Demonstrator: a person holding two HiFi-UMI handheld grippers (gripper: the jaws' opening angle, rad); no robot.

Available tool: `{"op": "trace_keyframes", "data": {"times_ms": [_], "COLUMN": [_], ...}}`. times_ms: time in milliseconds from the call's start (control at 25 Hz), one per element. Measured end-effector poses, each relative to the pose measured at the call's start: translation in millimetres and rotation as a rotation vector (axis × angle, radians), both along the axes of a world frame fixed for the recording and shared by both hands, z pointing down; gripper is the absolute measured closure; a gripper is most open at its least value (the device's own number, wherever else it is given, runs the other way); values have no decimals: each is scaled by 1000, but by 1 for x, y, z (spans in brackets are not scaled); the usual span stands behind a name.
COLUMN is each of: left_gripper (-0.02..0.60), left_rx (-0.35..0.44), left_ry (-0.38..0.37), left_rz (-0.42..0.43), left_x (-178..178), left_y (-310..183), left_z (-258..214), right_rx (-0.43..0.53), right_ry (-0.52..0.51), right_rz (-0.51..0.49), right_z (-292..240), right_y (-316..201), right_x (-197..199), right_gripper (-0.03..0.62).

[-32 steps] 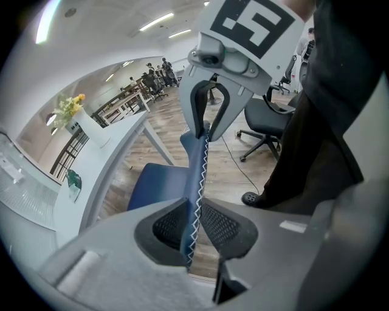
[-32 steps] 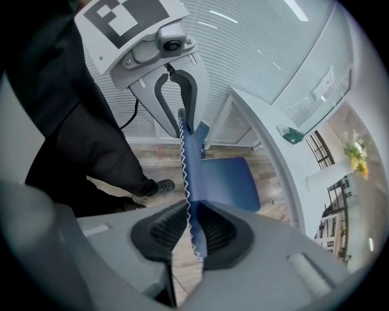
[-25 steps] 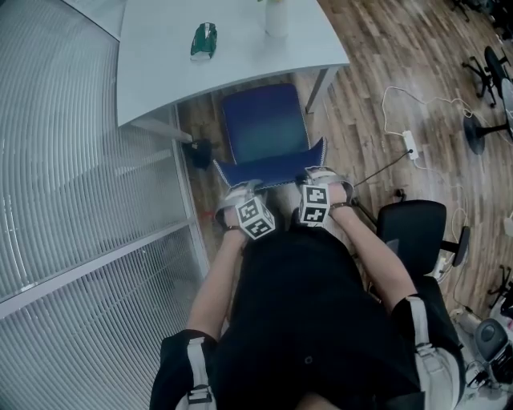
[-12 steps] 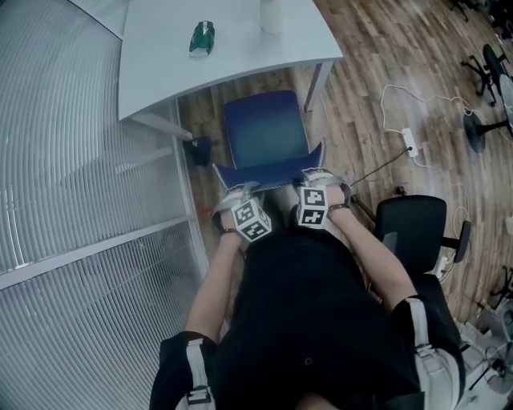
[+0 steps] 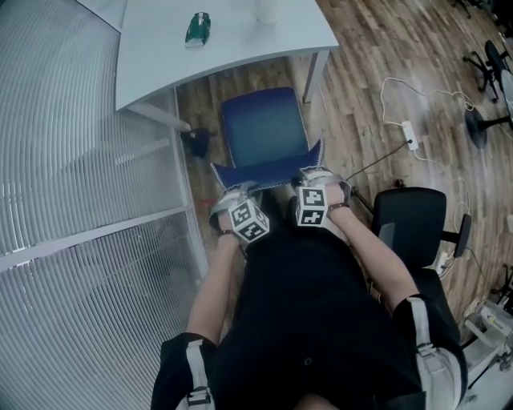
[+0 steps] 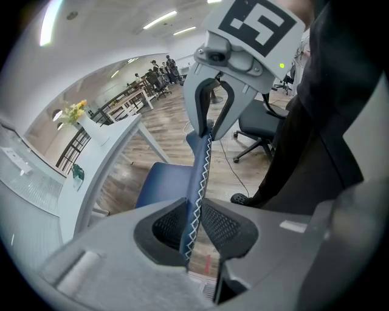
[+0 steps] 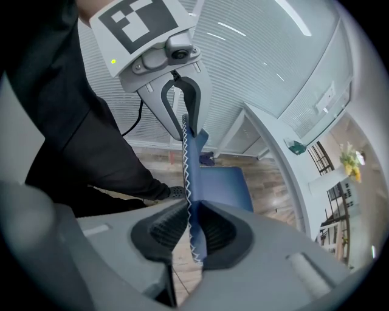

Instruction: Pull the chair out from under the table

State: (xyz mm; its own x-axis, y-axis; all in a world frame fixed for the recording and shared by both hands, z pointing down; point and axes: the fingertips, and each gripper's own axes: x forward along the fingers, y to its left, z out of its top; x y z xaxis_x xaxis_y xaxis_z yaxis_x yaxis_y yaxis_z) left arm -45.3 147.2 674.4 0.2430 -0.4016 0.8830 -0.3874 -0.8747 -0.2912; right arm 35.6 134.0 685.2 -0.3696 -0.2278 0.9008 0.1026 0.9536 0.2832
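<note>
A blue chair, its seat [image 5: 264, 126] facing the white table [image 5: 224, 44], stands just clear of the table's near edge. Its backrest [image 5: 268, 170], edged with white zigzag stitching, is nearest me. My left gripper [image 5: 240, 189] is shut on the backrest's top left part, and the stitched edge [image 6: 199, 182] sits pinched between its pads. My right gripper [image 5: 314, 173] is shut on the top right part, with the fabric [image 7: 189, 182] squeezed between its pads. Each gripper view also shows the other gripper clamped further along the backrest.
A black office chair [image 5: 413, 224] stands close on my right. A power strip [image 5: 411, 138] with cables lies on the wood floor. A ribbed glass partition [image 5: 80, 200] runs along the left. A green object [image 5: 196, 28] and a white vessel [image 5: 267, 10] rest on the table.
The chair has come further out from the table toward me, with both grippers still clamped on its backrest. More floor shows between seat and table edge.
</note>
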Motion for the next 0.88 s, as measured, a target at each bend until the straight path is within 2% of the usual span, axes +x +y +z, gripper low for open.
{"op": "trace_keyframes", "data": {"times_ms": [640,880], "left_gripper": [503,502], "left_rx": [26,37], "left_ry": [-1,22], "left_rz": [-7,-22], "left_x": [4,4], "left_y": [2,2], "left_z": [-4,-6], "right_rx": [2,9], "right_ry": [-23,-29], "right_rz": [-14,-9], "right_z": [-6,-9], "right_y": [2,1], "right_x": [4,3], "right_gripper": [523,523]}}
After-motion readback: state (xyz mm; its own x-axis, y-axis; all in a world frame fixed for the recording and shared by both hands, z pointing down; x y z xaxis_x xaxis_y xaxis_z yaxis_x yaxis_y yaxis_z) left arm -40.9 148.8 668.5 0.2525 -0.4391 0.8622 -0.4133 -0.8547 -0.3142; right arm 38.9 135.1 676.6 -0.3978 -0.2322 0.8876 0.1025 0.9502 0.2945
